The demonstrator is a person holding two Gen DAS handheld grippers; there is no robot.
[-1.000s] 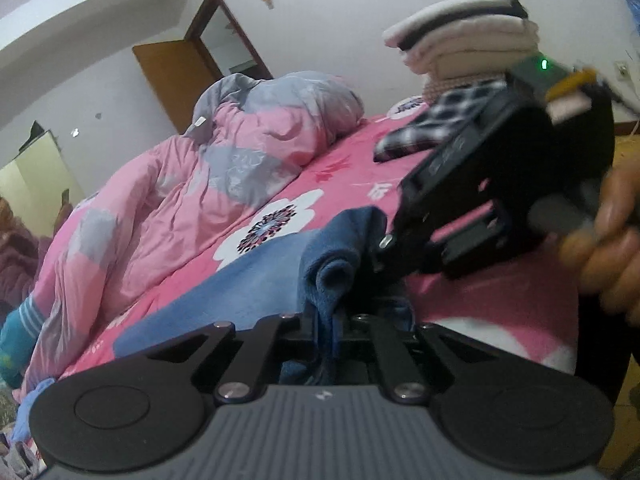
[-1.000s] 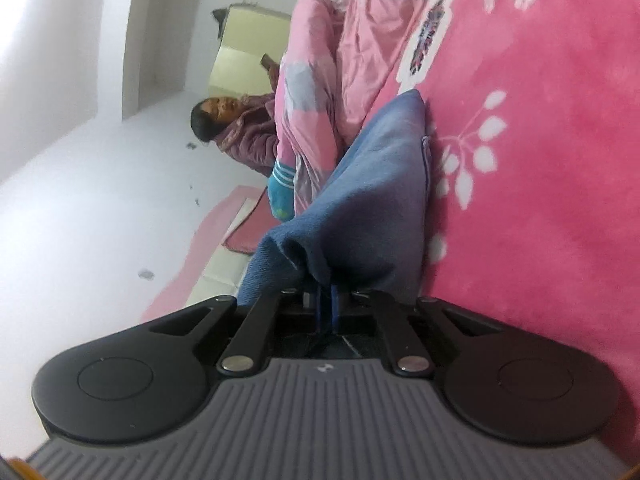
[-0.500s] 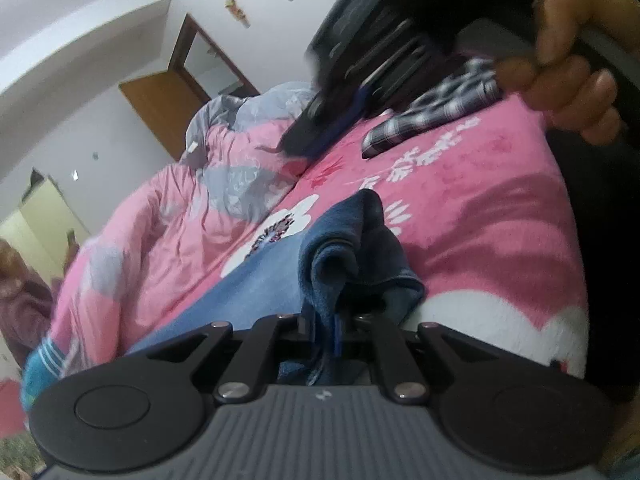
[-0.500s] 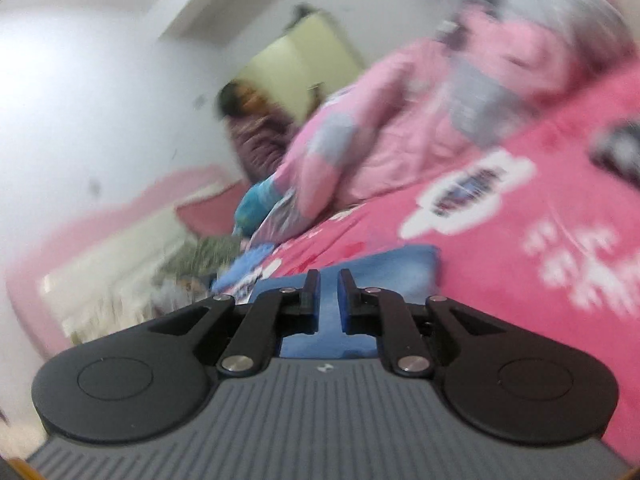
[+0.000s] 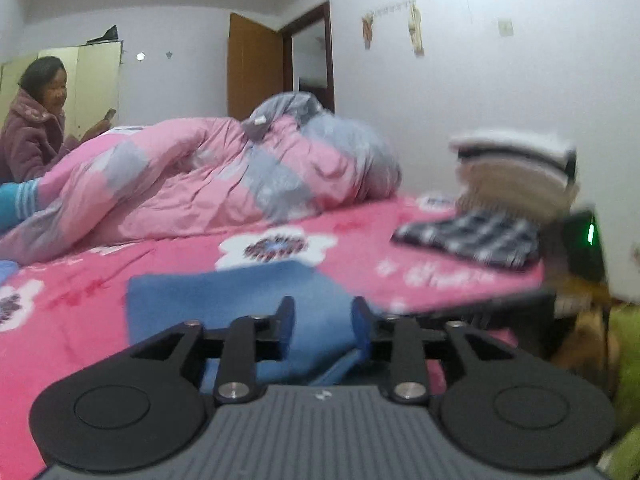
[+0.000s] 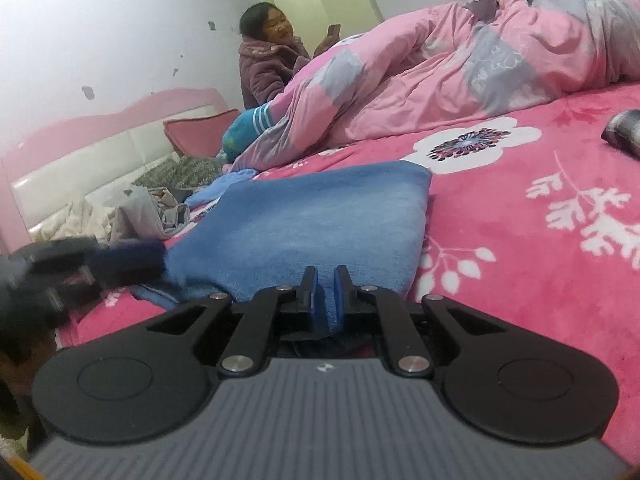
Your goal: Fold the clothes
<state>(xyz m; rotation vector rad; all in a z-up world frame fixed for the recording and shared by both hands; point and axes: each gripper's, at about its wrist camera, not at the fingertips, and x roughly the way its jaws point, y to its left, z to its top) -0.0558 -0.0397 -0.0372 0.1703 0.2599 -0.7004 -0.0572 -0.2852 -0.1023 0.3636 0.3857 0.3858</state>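
The blue fleece garment (image 6: 320, 216) lies folded flat on the bed (image 6: 520, 248), at the near edge. It looks soft, thick, light and limp; it should sag and unfold if lifted by one layer. Recommended hold: the near folded edge, through all layers. The left gripper (image 5: 323, 320) is opening, its pads clear of the cloth. The right gripper (image 6: 325, 296) is nearly closed, with cloth apparently pinched between its pads.
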